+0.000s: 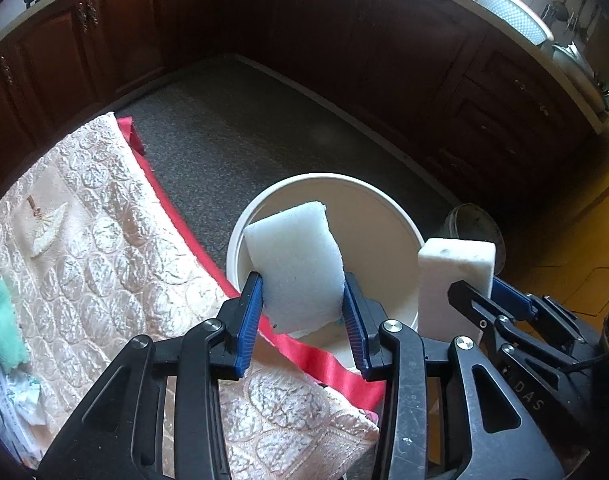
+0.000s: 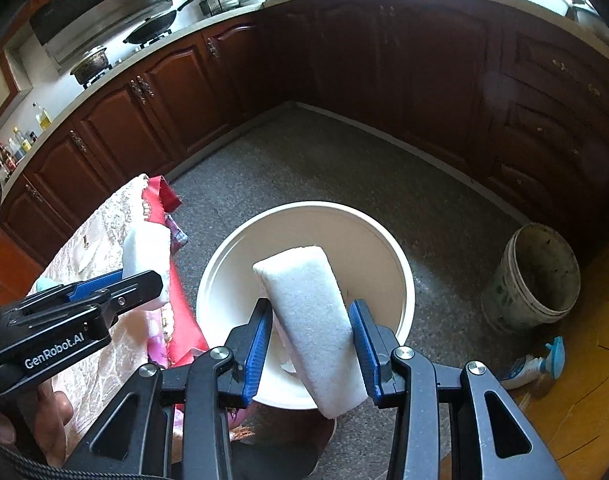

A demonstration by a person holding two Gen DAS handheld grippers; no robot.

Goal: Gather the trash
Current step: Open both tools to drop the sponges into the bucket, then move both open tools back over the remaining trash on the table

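Nearest to the lens in the left wrist view, the left gripper (image 1: 302, 312) has a white rectangular foam block (image 1: 294, 264) between its blue pads; the block sits slightly tilted in the lower centre of the frame, and whether the pads press on it or only touch it I cannot tell. Behind the block is the round white plastic bucket (image 1: 384, 220), so the block is in front of its opening. At the right of this frame the right gripper (image 1: 480, 284) pinches a second white foam block (image 1: 456, 264), which stands upright just beside the bucket rim.

In the right wrist view the right gripper (image 2: 310, 336) pinches this second white foam block (image 2: 308, 320) with both blue pads against its sides, in the lower centre, in front of the white bucket (image 2: 232, 260). At the left of the frame the left gripper (image 2: 144, 280) carries its block (image 2: 144, 252) beside the bucket.

The bucket stands on a grey speckled floor (image 2: 324, 160). At the left lies a pale pink quilted cloth with a red border (image 1: 84, 220). At the right of the right wrist view stand a dirty old grey bucket (image 2: 532, 276) and, lower, a white spray bottle with a blue head (image 2: 536, 364). Dark brown wooden cabinets (image 2: 164, 92) fill the upper part of the frame.
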